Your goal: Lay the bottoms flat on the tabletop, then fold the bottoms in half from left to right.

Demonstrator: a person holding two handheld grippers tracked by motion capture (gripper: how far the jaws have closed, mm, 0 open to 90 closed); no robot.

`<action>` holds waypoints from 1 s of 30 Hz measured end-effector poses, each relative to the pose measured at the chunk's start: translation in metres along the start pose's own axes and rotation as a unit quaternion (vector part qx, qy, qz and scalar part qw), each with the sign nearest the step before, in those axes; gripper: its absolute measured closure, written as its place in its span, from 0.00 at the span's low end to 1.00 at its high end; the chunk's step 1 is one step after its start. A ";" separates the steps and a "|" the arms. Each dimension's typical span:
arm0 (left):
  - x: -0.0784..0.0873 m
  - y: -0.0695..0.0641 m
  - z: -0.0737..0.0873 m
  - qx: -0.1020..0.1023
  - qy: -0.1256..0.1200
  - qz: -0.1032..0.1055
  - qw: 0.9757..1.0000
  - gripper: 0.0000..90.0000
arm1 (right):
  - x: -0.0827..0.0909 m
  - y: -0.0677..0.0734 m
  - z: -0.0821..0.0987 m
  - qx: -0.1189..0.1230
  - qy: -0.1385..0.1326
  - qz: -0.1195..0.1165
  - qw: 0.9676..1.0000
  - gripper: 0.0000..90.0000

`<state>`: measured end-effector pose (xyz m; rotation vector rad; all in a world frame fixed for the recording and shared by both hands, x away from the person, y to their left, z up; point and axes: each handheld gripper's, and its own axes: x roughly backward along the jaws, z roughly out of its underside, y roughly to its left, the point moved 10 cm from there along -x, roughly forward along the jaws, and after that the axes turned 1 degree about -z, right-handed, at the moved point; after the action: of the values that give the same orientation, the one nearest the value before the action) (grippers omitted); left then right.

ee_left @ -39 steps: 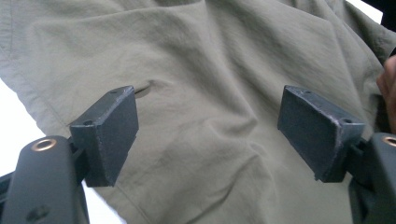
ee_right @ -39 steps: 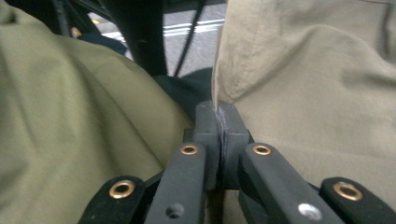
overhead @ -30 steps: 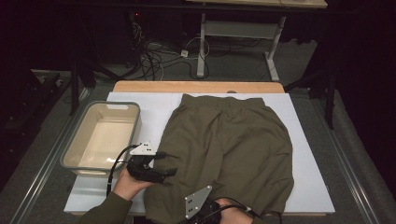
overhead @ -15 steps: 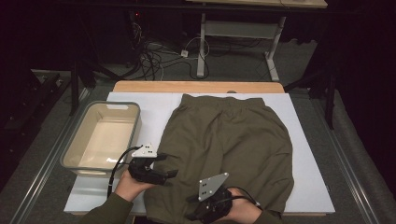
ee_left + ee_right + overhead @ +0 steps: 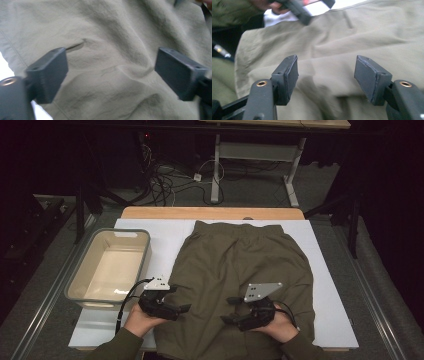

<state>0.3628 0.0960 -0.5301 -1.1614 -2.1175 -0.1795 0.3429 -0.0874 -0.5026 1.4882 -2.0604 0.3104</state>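
While both grippers hover open and empty — left gripper, right gripper, jaws just widening — over olive shorts spread flat on the white mat, pinch the near hem edge squarely, not loose folds.

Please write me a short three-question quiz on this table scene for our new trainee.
1. True or false: the right gripper is clamped on the olive shorts.
2. What stands on the table to the left of the shorts?
3. Which end of the shorts lies farthest from the person: A waistband, B leg hems?

Key
1. False: its jaws have just been opening and stand apart above the fabric.
2. A beige bin with nothing in it.
3. A.
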 end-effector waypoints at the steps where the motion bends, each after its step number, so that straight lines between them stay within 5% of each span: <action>1: 0.000 0.000 0.000 -0.001 0.000 -0.001 1.000 0.10 | 0.004 -0.005 0.000 -0.008 -0.005 0.008 1.000 0.40; 11: 0.000 0.000 0.001 -0.003 0.000 -0.004 1.000 0.10 | 0.038 -0.037 0.016 -0.044 -0.025 0.065 0.997 0.39; 18: 0.000 -0.001 0.001 -0.004 0.002 -0.007 1.000 0.10 | 0.068 -0.058 0.043 -0.081 -0.034 0.115 0.989 0.37; 24: 0.000 0.002 0.000 -0.001 -0.002 -0.013 1.000 0.10 | 0.082 -0.065 0.058 -0.097 -0.039 0.135 0.985 0.35; 30: -0.005 0.004 -0.003 0.003 0.010 -0.014 1.000 0.00 | 0.083 -0.065 0.064 -0.095 -0.036 0.138 0.985 0.33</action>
<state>0.3697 0.0935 -0.5322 -1.1227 -2.1167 -0.1954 0.3655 -0.2082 -0.5158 1.1171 -2.2872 0.1602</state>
